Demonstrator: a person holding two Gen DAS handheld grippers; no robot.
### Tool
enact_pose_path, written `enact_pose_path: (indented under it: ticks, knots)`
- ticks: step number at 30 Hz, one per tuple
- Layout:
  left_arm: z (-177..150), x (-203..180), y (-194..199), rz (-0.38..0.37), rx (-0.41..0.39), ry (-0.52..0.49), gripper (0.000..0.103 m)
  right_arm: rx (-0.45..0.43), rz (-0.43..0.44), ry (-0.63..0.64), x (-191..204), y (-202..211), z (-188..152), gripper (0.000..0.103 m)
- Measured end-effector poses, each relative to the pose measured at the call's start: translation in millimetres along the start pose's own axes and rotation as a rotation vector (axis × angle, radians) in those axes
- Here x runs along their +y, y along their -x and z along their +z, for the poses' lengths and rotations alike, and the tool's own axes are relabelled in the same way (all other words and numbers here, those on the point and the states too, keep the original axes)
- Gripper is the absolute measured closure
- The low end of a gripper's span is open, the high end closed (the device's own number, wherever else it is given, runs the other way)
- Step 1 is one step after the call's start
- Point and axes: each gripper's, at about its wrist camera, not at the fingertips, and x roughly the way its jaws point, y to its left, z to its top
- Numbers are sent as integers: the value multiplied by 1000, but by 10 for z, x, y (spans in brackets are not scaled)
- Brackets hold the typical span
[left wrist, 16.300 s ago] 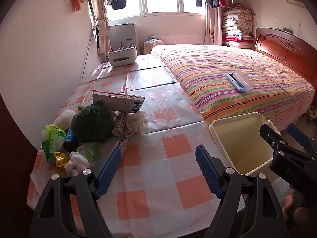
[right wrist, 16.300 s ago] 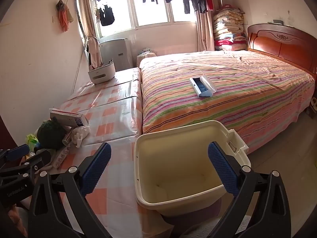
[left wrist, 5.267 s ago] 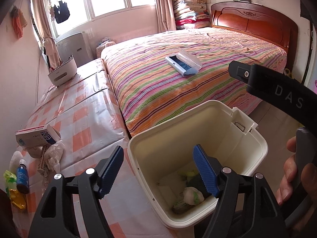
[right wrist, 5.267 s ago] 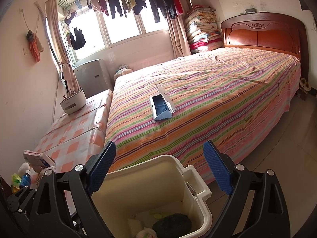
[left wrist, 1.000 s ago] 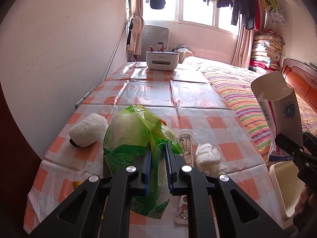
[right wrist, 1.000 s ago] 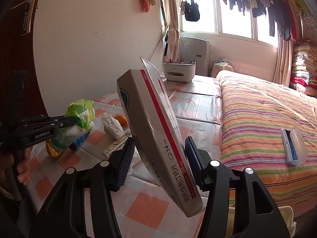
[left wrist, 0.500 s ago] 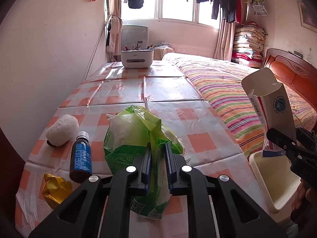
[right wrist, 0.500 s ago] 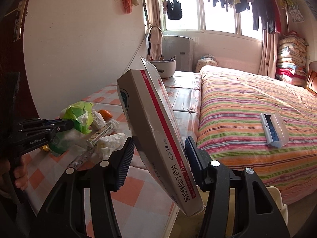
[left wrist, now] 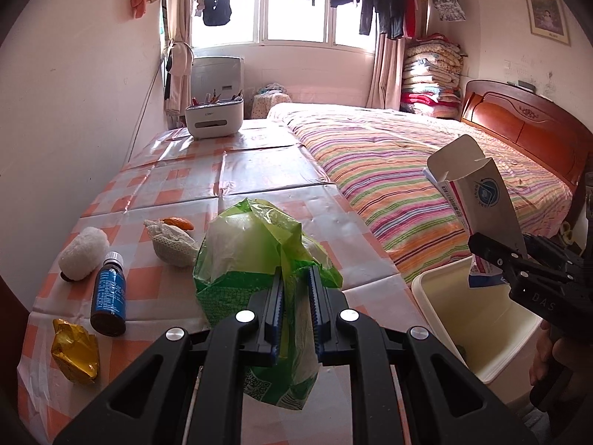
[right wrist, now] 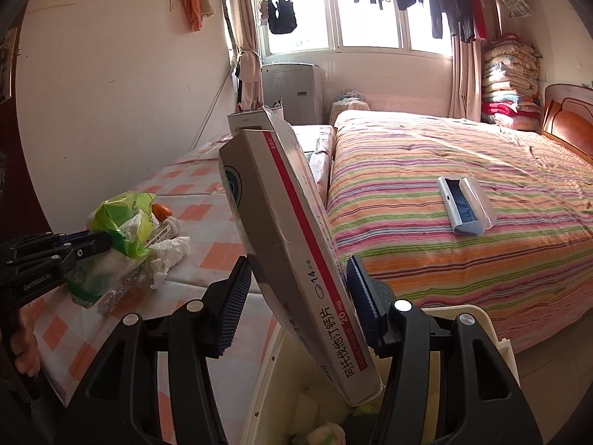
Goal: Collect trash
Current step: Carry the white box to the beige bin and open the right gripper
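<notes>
The right gripper (right wrist: pixel 294 296) is pinching a long medicine box (right wrist: pixel 289 230) across its width, jaws part-way spread by the carton, which is tilting with its lower end hanging over the cream bin (right wrist: pixel 493 337). The left gripper (left wrist: pixel 295 306) is squeezing its jaws nearly together on a crumpled green plastic bag (left wrist: pixel 255 256), lifted over the checked tablecloth (left wrist: pixel 192 181). Both loads seem to be heading to the bin beside the bed, so this looks like the carry-and-drop step. Next, the box needs releasing squarely over the opening, then the bag must be swinging across after it. A blue bottle (left wrist: pixel 108 294), gold wrapper (left wrist: pixel 76 350), white fluffy ball (left wrist: pixel 84 253) and tissue (left wrist: pixel 172 243) are lying on the table, awaiting collection.
</notes>
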Motion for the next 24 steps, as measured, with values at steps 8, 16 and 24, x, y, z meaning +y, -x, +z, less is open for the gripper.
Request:
enact_pose_path:
  ticks: [8,16,24]
  knots:
    - [-50,-319,-17,-47,12,-40,90,0,-71,-56,-283,122,-105,50]
    - [-70,-621,-37,-95,27,-66,90,1,-125,-119,-494,191,-215,48]
    - [-64,-911,-60,-126,37,-102,90,-28,-141,-141,-556,279,-246,44]
